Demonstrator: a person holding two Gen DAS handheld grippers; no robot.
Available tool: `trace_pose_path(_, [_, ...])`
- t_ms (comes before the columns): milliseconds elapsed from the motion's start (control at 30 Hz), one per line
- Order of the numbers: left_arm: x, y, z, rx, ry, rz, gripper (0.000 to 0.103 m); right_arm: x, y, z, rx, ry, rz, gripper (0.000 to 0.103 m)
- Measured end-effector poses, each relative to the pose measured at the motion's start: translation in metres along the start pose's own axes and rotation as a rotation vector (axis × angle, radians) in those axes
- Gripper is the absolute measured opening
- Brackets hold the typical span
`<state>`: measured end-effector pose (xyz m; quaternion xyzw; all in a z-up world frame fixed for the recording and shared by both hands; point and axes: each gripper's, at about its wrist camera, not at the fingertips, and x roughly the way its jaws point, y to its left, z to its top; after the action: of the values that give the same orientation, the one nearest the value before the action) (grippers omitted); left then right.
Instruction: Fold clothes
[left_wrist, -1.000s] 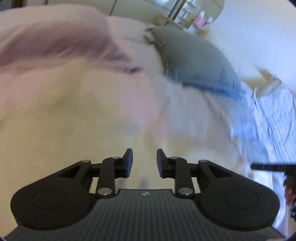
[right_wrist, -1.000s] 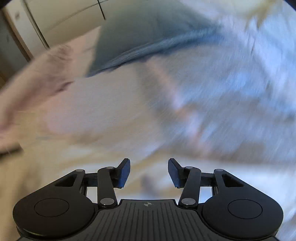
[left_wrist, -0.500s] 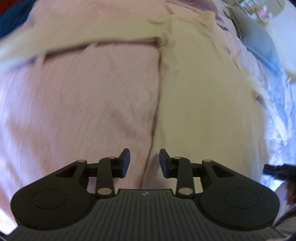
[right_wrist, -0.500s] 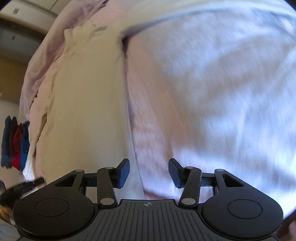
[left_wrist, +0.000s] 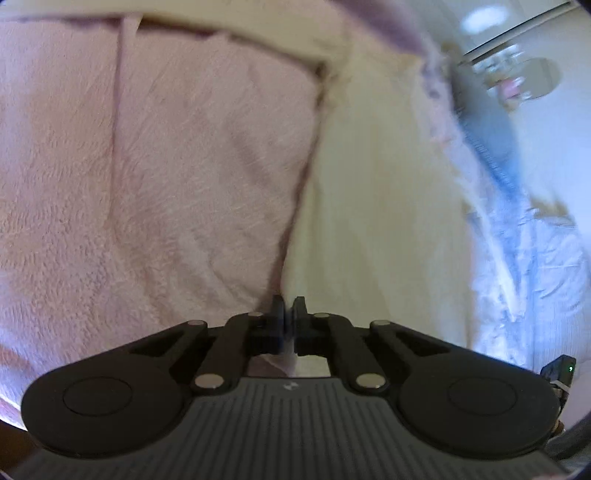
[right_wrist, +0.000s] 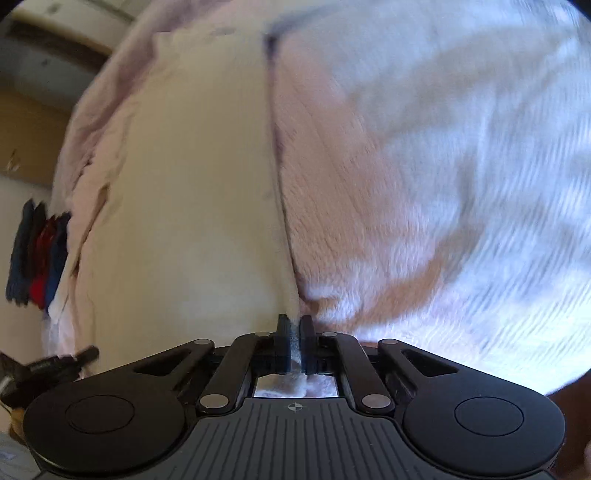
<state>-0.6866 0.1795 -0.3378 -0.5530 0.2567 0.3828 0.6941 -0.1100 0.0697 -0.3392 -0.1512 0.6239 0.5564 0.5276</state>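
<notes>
A cream ribbed garment lies spread on a pink fleece blanket. My left gripper sits at the garment's near left edge, jaws closing, pads pinched on a sliver of its cloth. In the right wrist view the same cream garment fills the left half, with the pink blanket to its right. My right gripper is at the garment's near right edge, jaws closing on a fold of pale cloth between the pads. A black part of the other gripper shows at far left.
A grey pillow and blue-striped bedding lie beyond the garment on the right. Dark blue and red clothes hang at the far left of the right wrist view, below brown wooden furniture.
Both grippers swept across the bed to the cream garment's near edge. Both stood open half a second ago and now pinch its cloth.
</notes>
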Motion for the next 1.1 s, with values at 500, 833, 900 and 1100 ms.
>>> trace_pose_path(500, [-0.016, -0.073, -0.032, 0.312, -0.118, 0.264, 0.016, -0.034, 0.074, -0.038, -0.282, -0.3, -0.293, 0.04])
trace_pose_path(833, [0.001, -0.097, -0.082, 0.202, 0.137, 0.494, 0.016, 0.004, 0.075, -0.086, -0.287, 0.003, -0.435, 0.04])
trace_pose_path(900, [-0.015, -0.121, -0.08, 0.221, 0.116, 0.507, 0.017, -0.017, 0.082, -0.081, -0.26, -0.016, -0.421, 0.04])
trace_pose_path(1100, [-0.061, -0.219, -0.046, 0.314, -0.026, 0.483, 0.03, -0.078, 0.139, -0.055, -0.285, -0.112, -0.33, 0.04])
